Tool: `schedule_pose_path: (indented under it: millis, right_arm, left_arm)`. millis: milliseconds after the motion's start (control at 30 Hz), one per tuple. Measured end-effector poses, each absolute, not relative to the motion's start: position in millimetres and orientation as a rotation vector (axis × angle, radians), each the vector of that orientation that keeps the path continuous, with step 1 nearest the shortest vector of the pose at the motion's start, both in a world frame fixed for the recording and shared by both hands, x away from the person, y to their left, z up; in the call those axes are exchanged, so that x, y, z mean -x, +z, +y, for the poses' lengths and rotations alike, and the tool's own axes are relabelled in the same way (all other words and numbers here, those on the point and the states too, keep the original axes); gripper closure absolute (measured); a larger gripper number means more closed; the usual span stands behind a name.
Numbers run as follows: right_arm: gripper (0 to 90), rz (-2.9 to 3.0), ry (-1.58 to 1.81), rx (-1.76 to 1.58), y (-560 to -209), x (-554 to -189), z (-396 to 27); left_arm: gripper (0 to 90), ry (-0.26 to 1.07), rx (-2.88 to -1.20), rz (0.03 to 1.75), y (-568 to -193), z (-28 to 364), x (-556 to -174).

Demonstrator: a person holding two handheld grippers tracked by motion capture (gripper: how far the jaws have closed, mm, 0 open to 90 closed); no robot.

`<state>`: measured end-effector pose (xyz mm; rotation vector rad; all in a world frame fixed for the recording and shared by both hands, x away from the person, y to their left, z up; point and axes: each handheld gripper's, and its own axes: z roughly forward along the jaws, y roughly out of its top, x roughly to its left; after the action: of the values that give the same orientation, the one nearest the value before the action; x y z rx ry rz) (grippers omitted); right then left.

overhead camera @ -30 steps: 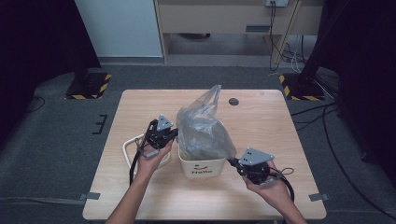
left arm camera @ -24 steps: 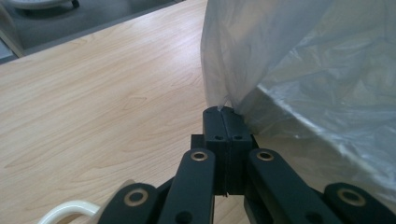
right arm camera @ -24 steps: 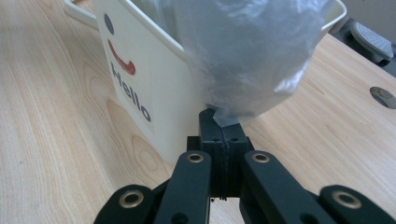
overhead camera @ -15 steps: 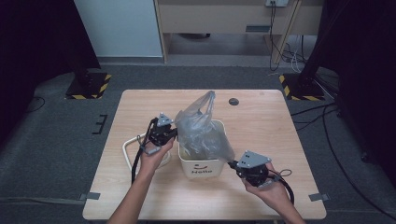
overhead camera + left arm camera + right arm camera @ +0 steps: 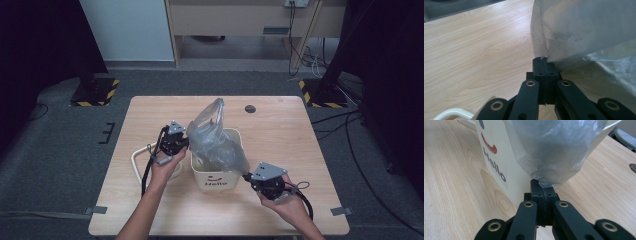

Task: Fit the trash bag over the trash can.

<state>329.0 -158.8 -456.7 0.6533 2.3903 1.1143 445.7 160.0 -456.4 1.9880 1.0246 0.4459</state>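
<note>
The cream square plastic bin in the middle of the light wooden table reads "Hello" in dark letters under a red smile. A clear crinkled plastic bag sits in it, billowing above the rim. The left gripper at the bin's left side and the right gripper at its front right corner each have their jaws pinched tight on the bag's edge, forearms reaching in from below.

High view looks down over the desk; both gripper views sit close, sharing the plastic bag.
</note>
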Motion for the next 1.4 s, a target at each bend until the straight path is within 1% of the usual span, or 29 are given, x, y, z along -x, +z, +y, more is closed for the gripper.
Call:
schedule_pose_path:
  millis: [400, 533, 567, 600, 633, 700, 767, 867, 900, 1067, 1200, 1400]
  right_arm:
    - [90.0, 2.394, 1.109, -0.646, -458.0, -328.5, -157.5]
    - [90.0, 2.382, 1.132, -0.652, -457.8, -327.1, -160.2]
    - [90.0, 2.38, 1.137, -0.663, -457.6, -326.3, -161.2]
    - [90.0, 2.375, 1.141, -0.664, -457.3, -325.8, -162.2]
    - [90.0, 2.375, 1.148, -0.665, -456.9, -325.4, -163.5]
    - [86.2, 2.364, 1.158, -0.664, -456.1, -324.1, -165.6]
    - [82.4, 2.357, 1.163, -0.659, -455.1, -321.9, -167.3]
    - [74.1, 2.348, 1.172, -0.657, -454.4, -319.6, -169.5]
    - [70.2, 2.342, 1.177, -0.668, -454.1, -318.8, -170.3]
    - [59.9, 2.329, 1.179, -0.689, -453.9, -316.9, -177.7]
    - [57.6, 2.33, 1.159, -0.705, -455.8, -318.0, -185.4]
    - [60.0, 2.315, 1.149, -0.736, -456.1, -321.3, -197.4]
  left_arm:
    - [90.0, 0.45, -1.987, 1.03, -458.0, 160.8, -446.7]
    - [89.6, 0.489, -1.979, 1.032, -454.8, 166.5, -443.8]
    - [84.1, 0.502, -1.975, 1.034, -453.6, 168.6, -442.5]
    - [83.3, 0.511, -1.971, 1.033, -452.5, 170.6, -441.0]
    - [80.0, 0.519, -1.967, 1.029, -451.5, 172.5, -439.4]
    - [72.5, 0.543, -1.96, 1.031, -449.3, 176.4, -435.3]
    - [70.3, 0.556, -1.948, 1.017, -447.1, 180.5, -431.1]
    - [63.3, 0.573, -1.938, 1.0, -443.3, 184.3, -424.3]
    - [62.6, 0.575, -1.945, 0.988, -442.3, 185.5, -423.0]
    - [57.1, 0.587, -1.935, 0.957, -439.0, 187.2, -412.3]
    - [55.7, 0.597, -1.903, 0.944, -434.9, 190.1, -404.9]
    - [53.5, 0.603, -1.884, 0.917, -428.4, 194.5, -394.9]
